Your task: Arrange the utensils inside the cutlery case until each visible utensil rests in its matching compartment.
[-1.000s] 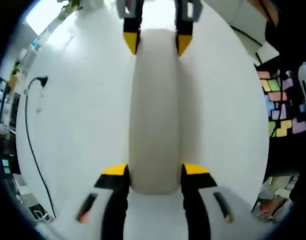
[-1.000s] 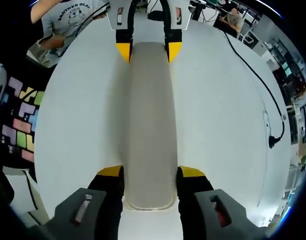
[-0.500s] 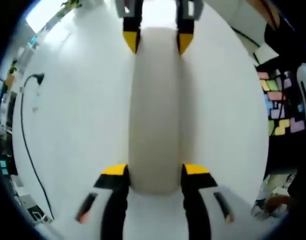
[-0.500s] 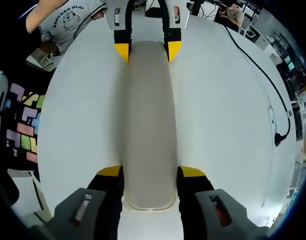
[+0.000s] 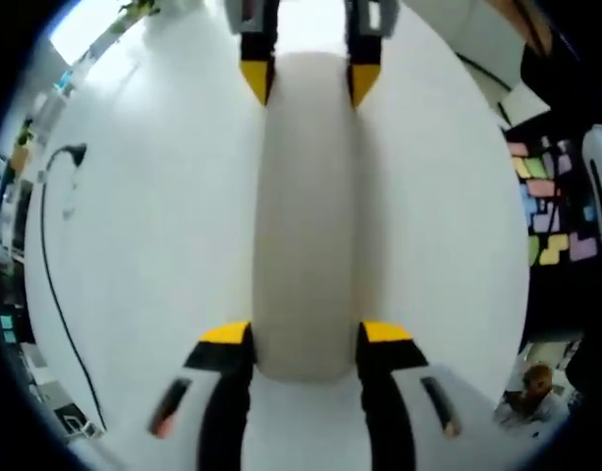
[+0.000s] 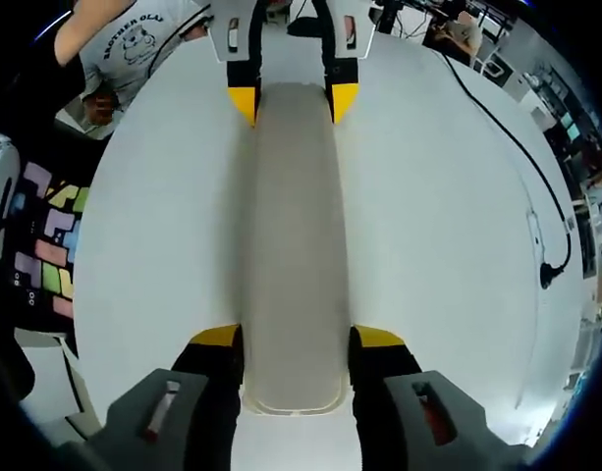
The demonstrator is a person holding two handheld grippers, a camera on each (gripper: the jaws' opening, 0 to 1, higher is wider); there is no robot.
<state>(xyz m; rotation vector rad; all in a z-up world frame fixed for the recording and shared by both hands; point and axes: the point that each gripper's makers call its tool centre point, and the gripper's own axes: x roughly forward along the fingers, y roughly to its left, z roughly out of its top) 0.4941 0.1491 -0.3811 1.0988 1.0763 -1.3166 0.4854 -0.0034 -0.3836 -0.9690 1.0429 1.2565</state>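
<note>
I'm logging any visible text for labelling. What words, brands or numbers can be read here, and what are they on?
"BROTHER OLAF" (last letters uncertain): printed in an arc on a person's grey T-shirt, right gripper view, above a small cartoon figure.
Long pale cutlery case, held between both claws: no text visible.
Coloured blocks: no text readable.

A white table (image 6: 448, 245) is seen, crossed by a black cable (image 6: 497, 132); coloured foam tiles (image 5: 548, 211) are laid on the floor.

White table (image 6: 448, 255) lies open on both sides; a cable (image 6: 497, 137) crosses one edge.
</note>
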